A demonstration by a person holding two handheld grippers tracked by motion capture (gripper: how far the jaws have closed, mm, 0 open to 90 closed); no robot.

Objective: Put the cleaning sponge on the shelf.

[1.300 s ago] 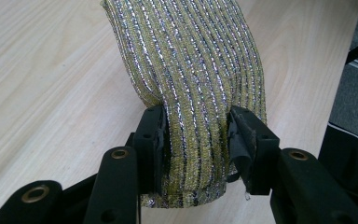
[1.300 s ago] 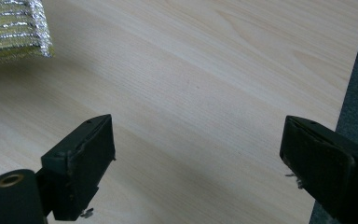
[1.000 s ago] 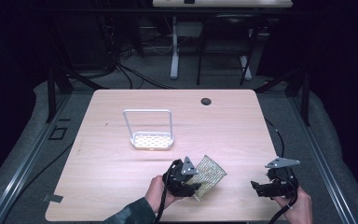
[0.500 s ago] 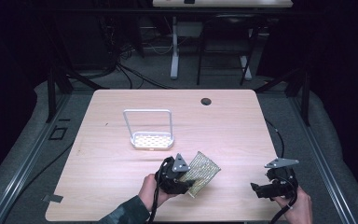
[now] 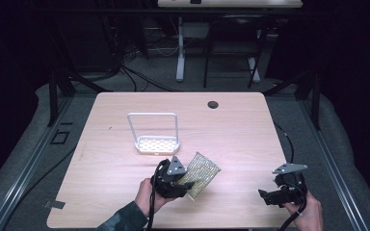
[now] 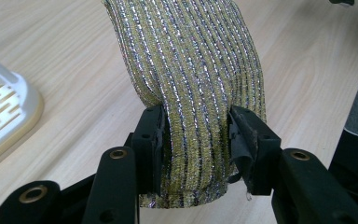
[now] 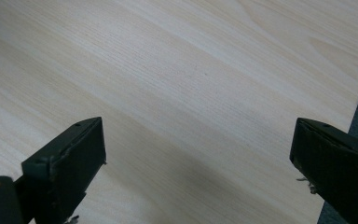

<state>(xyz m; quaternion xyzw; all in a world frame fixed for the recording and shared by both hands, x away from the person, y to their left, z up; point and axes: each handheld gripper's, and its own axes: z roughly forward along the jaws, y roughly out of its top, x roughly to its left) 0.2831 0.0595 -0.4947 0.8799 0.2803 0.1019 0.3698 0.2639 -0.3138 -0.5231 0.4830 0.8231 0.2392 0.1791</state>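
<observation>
Up close, sponge (image 6: 193, 93) striped gold and silver.

Left gripper (image 6: 196, 135) has its jaws clamped on a glittery gold-green sponge (image 6: 191, 70), wooden table (image 6: 74, 56) underneath, white slotted rack (image 6: 2, 109) off left.

A pale wood-grain table (image 5: 241, 130) with rounded corners sits on grey floor (image 5: 43, 144), with a small dark round hole (image 5: 213, 104) near its far edge. Beyond it the room is dim (almost black), with cables (image 5: 139, 79) trailing across the floor around white desk legs (image 5: 180, 53).
</observation>
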